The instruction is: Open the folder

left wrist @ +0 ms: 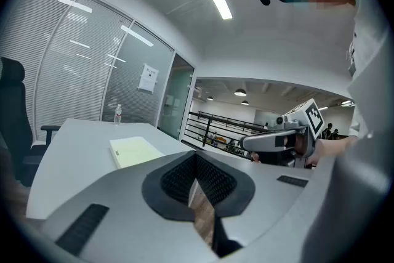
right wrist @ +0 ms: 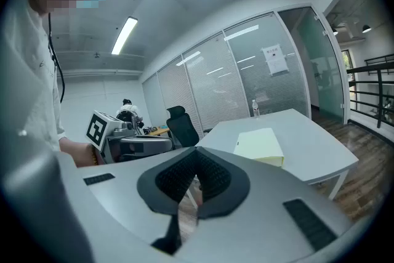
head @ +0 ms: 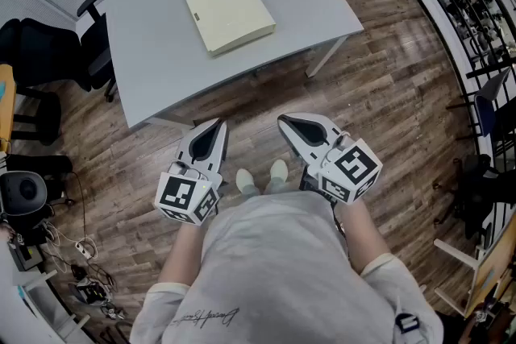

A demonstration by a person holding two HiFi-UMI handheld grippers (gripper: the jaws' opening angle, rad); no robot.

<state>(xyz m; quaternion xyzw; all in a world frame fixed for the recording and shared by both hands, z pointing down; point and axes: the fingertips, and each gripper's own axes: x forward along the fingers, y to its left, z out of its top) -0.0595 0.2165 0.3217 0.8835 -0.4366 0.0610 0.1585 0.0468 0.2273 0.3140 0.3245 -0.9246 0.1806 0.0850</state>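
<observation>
A pale yellow folder (head: 228, 10) lies closed and flat on the grey table (head: 145, 52). Both grippers hover over the wooden floor close to the person's body, well short of the table's near edge. My left gripper (head: 217, 126) is shut, its dark pads (left wrist: 184, 177) meeting with nothing between them. My right gripper (head: 285, 122) is shut and empty too, pads (right wrist: 209, 177) together. The folder (left wrist: 136, 151) shows ahead in the left gripper view, with the right gripper (left wrist: 277, 141) beside it. The right gripper view shows the folder (right wrist: 258, 146) and the left gripper (right wrist: 132, 146).
Black office chairs (head: 40, 52) stand left of the table. A water bottle (left wrist: 117, 114) stands at the table's far side. A railing with shelving (head: 468, 4) runs along the right. Cables and equipment (head: 48, 246) lie on the floor at lower left.
</observation>
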